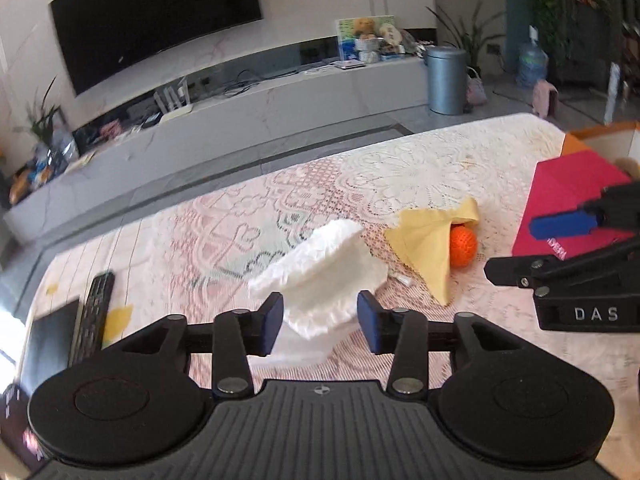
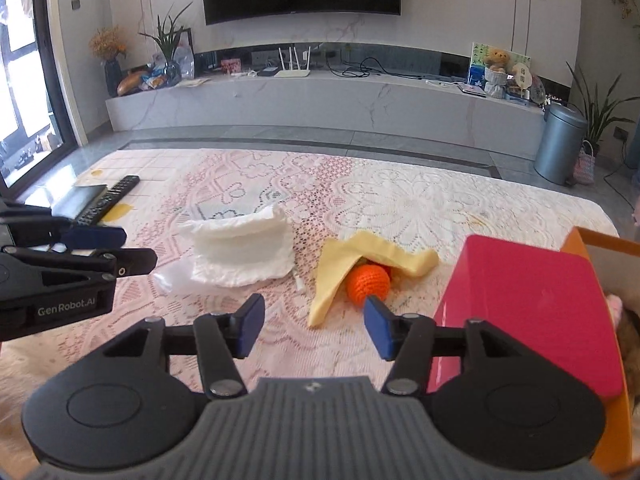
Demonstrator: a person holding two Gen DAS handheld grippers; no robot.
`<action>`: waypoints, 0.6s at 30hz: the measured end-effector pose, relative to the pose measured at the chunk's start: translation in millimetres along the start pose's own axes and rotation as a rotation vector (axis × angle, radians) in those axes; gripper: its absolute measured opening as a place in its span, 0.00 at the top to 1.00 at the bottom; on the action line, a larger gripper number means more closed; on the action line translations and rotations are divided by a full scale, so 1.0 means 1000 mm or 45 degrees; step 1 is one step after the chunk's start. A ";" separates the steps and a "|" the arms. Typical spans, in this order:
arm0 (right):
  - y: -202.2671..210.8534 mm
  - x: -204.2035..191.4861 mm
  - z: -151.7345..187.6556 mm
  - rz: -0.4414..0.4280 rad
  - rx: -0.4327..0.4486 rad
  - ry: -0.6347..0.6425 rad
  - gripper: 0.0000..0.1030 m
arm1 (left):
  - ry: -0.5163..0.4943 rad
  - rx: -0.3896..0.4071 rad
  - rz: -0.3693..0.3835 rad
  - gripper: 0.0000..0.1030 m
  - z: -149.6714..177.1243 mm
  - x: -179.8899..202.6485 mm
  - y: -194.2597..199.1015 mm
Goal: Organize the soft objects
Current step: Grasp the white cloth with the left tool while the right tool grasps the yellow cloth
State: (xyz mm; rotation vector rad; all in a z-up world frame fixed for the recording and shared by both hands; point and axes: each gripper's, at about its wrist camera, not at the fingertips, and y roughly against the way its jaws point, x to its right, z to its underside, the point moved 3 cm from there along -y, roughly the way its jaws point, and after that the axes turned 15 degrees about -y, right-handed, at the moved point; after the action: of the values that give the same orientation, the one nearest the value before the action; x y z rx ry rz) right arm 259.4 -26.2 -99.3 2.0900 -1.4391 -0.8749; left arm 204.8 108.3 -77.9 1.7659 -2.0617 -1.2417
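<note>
A folded white padded cloth lies on the lace-covered table. My left gripper is open with its fingers on either side of the cloth's near end; it also shows at the left of the right wrist view. A yellow cloth lies draped over an orange knitted ball. My right gripper is open and empty, just in front of the ball and yellow cloth; it shows at the right of the left wrist view.
A red box lid stands against an orange box at the right, with a plush toy inside. A remote and a dark tablet lie at the table's left end. A clear plastic bag lies under the white cloth.
</note>
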 end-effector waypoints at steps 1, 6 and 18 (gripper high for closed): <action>-0.007 0.001 -0.003 0.010 -0.003 0.014 0.43 | -0.044 -0.003 -0.005 0.51 -0.002 0.000 -0.011; -0.046 0.003 -0.020 0.034 -0.027 0.061 0.35 | -0.234 -0.024 -0.052 0.50 -0.006 0.003 -0.053; -0.113 -0.002 -0.029 0.144 -0.105 0.151 0.39 | -0.307 -0.084 -0.021 0.62 -0.002 0.003 -0.109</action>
State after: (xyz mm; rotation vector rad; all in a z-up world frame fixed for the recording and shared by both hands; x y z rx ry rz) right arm 353.3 15.6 -155.4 1.9454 -1.4195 -0.7405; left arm 286.9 109.2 -150.4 1.6797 -2.1029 -1.5782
